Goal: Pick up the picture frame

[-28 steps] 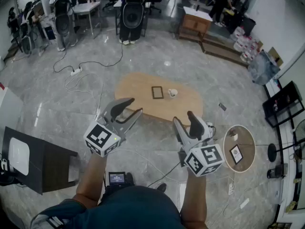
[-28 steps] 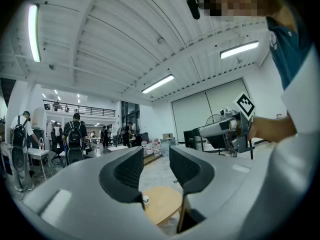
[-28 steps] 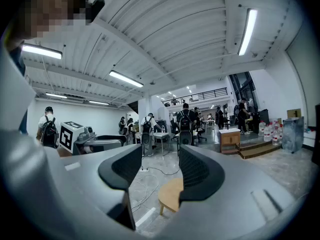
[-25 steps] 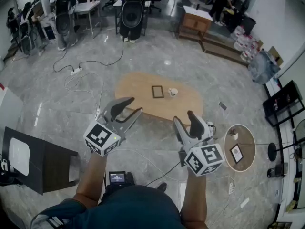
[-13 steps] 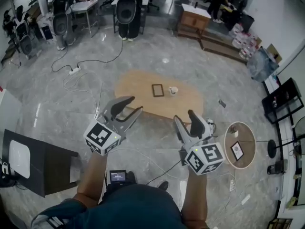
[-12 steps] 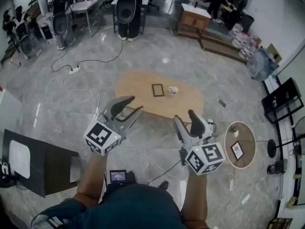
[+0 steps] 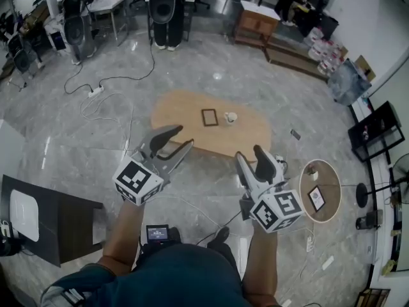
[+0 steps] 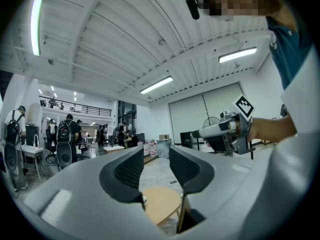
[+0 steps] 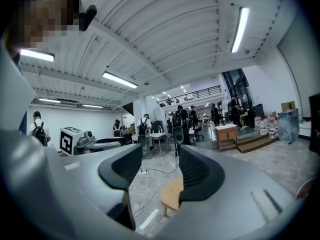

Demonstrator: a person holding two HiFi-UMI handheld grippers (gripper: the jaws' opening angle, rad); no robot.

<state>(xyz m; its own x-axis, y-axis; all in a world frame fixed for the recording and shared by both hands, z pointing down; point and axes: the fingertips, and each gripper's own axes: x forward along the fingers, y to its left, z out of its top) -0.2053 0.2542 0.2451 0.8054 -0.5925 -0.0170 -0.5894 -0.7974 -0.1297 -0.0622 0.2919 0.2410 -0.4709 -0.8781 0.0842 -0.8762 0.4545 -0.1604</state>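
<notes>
The picture frame (image 7: 209, 117), dark-edged and lying flat, rests on an oval wooden table (image 7: 185, 130) out on the floor ahead, next to a white cup (image 7: 230, 117). My left gripper (image 7: 172, 141) is held in the air short of the table's near left edge, open with nothing in it. My right gripper (image 7: 254, 164) hovers near the table's near right end, also open and empty. In the left gripper view the jaws (image 8: 152, 170) stand apart, with the table (image 8: 161, 204) low between them. The right gripper view shows parted jaws (image 9: 159, 170) and the table (image 9: 172, 194) below.
A small round table (image 7: 327, 185) at the right carries another small frame (image 7: 316, 198) and a cup (image 7: 313, 175). Cables (image 7: 102, 101) trail over the marble floor. A dark box (image 7: 51, 226) sits at the left, a black shelf (image 7: 374, 136) at the right, people and chairs at the back.
The head view has drifted a little, so the table and frame sit slightly higher and further left. Both grippers keep nearly the same pose and stay open.
</notes>
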